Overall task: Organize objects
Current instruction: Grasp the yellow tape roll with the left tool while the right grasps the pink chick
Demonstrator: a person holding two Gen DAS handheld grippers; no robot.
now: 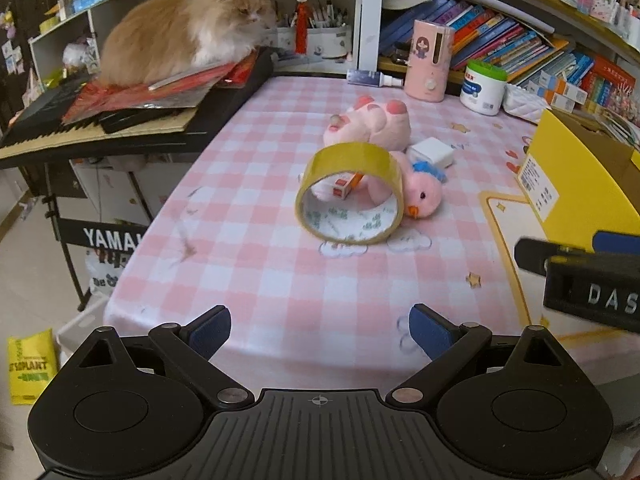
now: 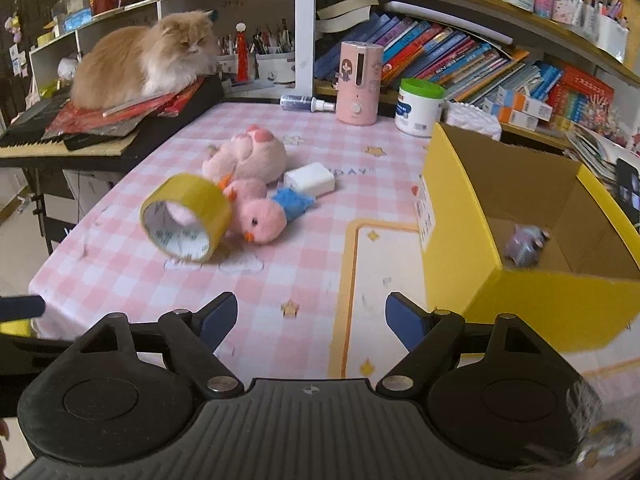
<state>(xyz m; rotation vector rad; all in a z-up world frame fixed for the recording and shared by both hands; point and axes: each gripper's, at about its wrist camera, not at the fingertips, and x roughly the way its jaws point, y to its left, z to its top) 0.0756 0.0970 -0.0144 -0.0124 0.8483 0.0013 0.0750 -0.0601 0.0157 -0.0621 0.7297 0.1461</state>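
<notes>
Both tools have their jaws spread wide with nothing between them: the left gripper (image 1: 320, 330) at the bottom of its frame, above bare checked cloth, and the right gripper (image 2: 312, 320) likewise low in its own view, just left of the yellow box (image 2: 460, 216). Both point level across the table (image 1: 256, 280), held back from the clutter and touching nothing. In the middle of each frame a tape roll (image 1: 349, 193) stands on edge, leaning against a pink chick toy (image 2: 260, 218), with a pink paw plush (image 2: 250, 154) behind and a white block (image 2: 309, 178) just beside them; a small red-and-white carton (image 1: 340, 186) shows through the roll's hole. At the right of the right view, the box already holds one small greyish thing (image 2: 524, 245), too blurred to name. So sorting looks barely begun, with the central cluster left.
</notes>
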